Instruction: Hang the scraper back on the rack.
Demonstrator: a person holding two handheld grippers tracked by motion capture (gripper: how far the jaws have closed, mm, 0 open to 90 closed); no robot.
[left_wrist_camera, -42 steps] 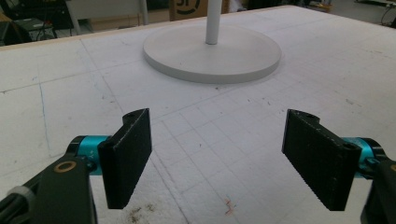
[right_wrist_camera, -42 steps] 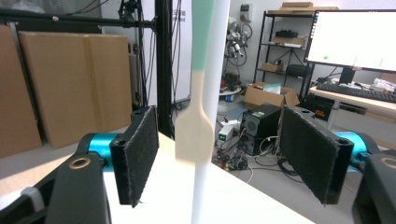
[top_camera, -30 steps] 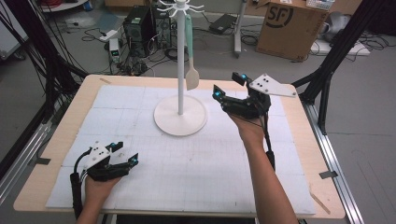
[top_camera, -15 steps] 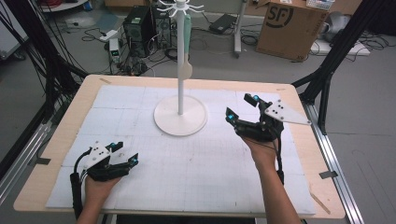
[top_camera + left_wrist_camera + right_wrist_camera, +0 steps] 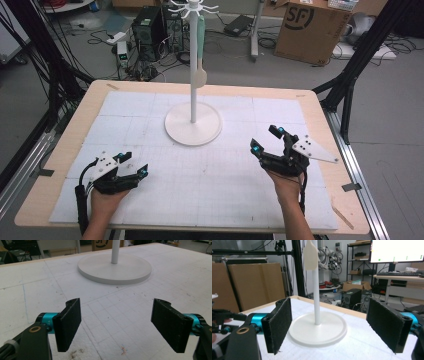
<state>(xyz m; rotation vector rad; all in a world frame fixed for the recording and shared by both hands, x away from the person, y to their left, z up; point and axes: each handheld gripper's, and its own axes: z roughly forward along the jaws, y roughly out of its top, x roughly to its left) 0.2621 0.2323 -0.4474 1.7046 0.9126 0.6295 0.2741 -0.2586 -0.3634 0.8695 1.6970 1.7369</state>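
1. White rack stand [image 5: 193, 122] stands upright at the middle of the table's far half, its round base on the white gridded mat [image 5: 210, 185].
2. Spatula [image 5: 199, 75] hangs from a hook at the top of the stand: green handle above, pale blade down beside the pole, clear of the base.
3. Right gripper [image 5: 265, 141] is held at the right side of the mat, near the base but apart from it. Jaws wide apart, nothing between them.
4. In the right gripper view, the pole and base sit in the gap between the open pads [image 5: 279, 322], farther off; the spatula's blade [image 5: 310, 254] shows at the top of the pole.
5. Left gripper [image 5: 134, 164] is low at the near left of the mat, well apart from the stand. Jaws wide, empty.
6. Wooden table [image 5: 75, 120] rim shows around the mat.
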